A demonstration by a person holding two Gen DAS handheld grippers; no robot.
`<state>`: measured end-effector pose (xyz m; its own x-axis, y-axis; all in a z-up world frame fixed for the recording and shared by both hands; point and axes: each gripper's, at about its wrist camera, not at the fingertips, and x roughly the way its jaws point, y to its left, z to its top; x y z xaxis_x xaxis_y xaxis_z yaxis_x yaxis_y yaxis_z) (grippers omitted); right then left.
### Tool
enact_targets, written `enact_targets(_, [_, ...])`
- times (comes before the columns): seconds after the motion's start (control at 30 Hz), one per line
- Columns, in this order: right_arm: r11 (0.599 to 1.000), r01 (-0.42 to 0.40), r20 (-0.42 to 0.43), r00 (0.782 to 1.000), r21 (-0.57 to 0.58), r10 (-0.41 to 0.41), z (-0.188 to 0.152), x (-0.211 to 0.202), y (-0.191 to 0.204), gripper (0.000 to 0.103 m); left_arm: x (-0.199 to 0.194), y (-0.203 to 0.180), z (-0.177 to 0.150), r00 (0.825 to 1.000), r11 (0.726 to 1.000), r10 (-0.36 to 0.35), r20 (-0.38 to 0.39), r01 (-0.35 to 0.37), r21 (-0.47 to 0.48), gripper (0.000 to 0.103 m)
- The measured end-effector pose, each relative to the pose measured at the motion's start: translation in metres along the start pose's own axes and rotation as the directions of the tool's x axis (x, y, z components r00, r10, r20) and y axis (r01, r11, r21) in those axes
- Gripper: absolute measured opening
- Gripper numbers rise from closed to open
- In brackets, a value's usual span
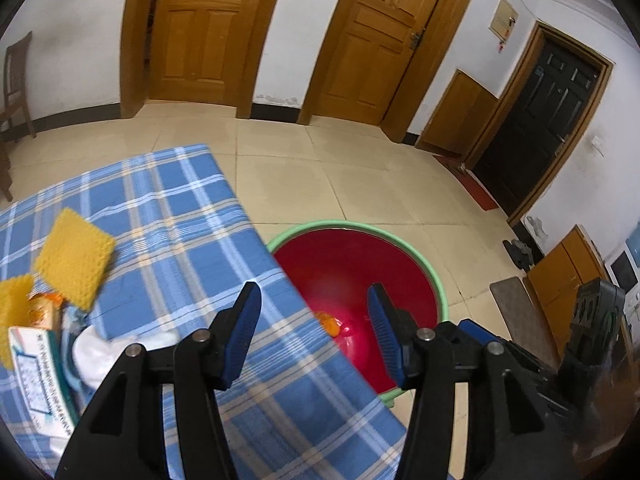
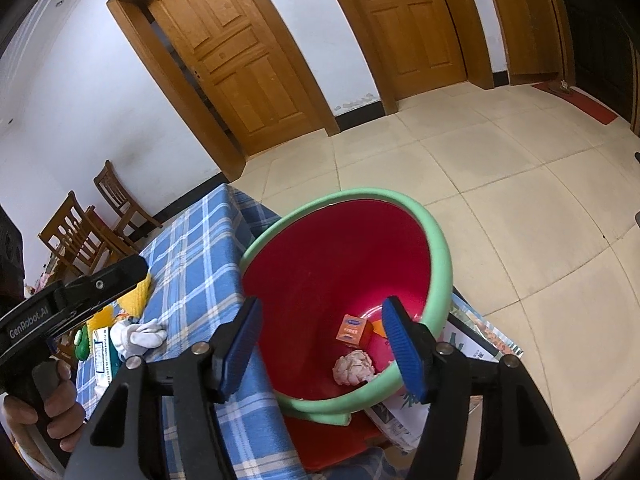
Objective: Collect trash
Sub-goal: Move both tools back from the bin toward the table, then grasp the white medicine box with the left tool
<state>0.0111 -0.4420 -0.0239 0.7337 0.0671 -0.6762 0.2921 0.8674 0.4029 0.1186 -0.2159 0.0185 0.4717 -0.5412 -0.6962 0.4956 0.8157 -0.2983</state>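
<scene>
A red basin with a green rim (image 2: 440, 256) stands beside the blue plaid table (image 1: 180, 216). An orange box (image 2: 352, 330) and a crumpled paper ball (image 2: 354, 368) lie in the basin. My right gripper (image 2: 320, 312) hangs open above the basin's near rim, nothing between its blue pads. My left gripper (image 1: 314, 296) is open and empty over the table edge, where it meets the basin (image 1: 434, 276). An orange piece (image 1: 330, 322) shows at the basin's bottom. On the table lie yellow sponges (image 1: 74, 256), a white sock (image 1: 100, 354), an orange packet (image 1: 42, 312) and a printed box (image 1: 32, 376).
A hand (image 2: 56, 400) holds the left gripper (image 2: 136, 268) over the table's clutter. Printed paper (image 2: 472, 332) lies under the basin on a red stool (image 2: 332, 440). Wooden chairs (image 2: 80, 232) stand beyond the table. Tiled floor (image 1: 360, 168) stretches to wooden doors (image 1: 200, 28).
</scene>
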Motion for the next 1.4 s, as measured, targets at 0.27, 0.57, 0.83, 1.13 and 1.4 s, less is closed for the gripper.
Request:
enact_targets(0.27, [0.999,-0.033,-0.011,0.999,-0.032,0.033,-0.004,-0.002,0.021,0.072,-0.030,0.029,-0.014,0.997,0.996,0.074,0.021,-0.072,-0.056,0.055])
enact_targets(0.57, [0.994,-0.069,-0.041,0.997,-0.082,0.066,-0.013,-0.003,0.049,0.072,-0.056,0.078,-0.037,0.986,0.973,0.166,0.024,-0.160,-0.167,0.056])
enact_targets(0.83, [0.988,-0.089,-0.081,0.994,-0.125,0.079,-0.025,0.003,0.078,0.072,-0.072,0.113,-0.056,0.974,0.949,0.226,0.013,-0.217,-0.230,0.057])
enact_targets(1.13, [0.982,-0.099,-0.123,0.989,-0.162,0.080,-0.033,0.012,0.101,0.073,-0.085,0.148,-0.070,0.943,0.902,0.332,0.012,-0.314,-0.297,0.063])
enact_targets(1.4, [0.977,-0.092,-0.149,0.987,-0.194,0.063,-0.040,0.019,0.116,0.074,-0.079,0.169,-0.080,0.922,0.875,0.387,-0.016,-0.373,-0.308,0.066])
